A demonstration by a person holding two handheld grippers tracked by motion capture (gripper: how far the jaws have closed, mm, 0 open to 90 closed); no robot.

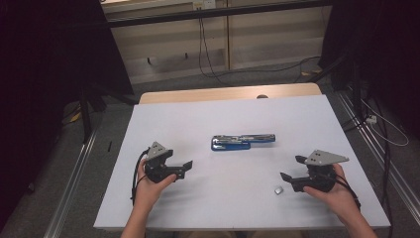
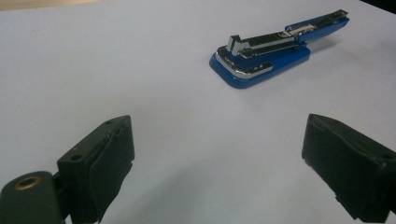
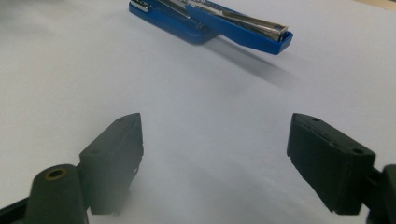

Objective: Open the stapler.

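Stapler [image 1: 242, 142] first: it lies near the middle of the white counter [image 1: 223, 208], blue with its chrome magazine arm swung open, and nothing touches it. Its long axis runs across the counter, from one side to the other as the high view shows it, so each of our grippers faces one end of it and not its flank. From the left gripper [image 1: 187, 167] the stapler sits ahead and toward the right, well apart; in the left gripper view [image 2: 275, 46] we look at its rounded blue heel, the open arm trailing away from us. From the right gripper [image 1: 292, 168] it lies ahead and toward the left, and the right gripper view [image 3: 210, 21] shows it near the top edge, the open arm's tip pointing our way. We judge the left hand [image 1: 148, 191] slightly the nearer of the two, though not by much.

Both sets of fingers stand wide with bare counter between them (no pad [image 2: 109, 163] presses on anything). Both grippers lie low and roughly level, pointed inward toward each other and a little forward, forearms coming in from the near edge, the right hand [image 1: 334, 191] cupped under its gripper. A small grey metal piece [image 1: 279, 189] rests on the counter just beside the right gripper; we cannot tell what it is.

Any grasp, we think, would call for closing across the stapler's narrow width, which from these end-on approaches means little turning of the wrist.
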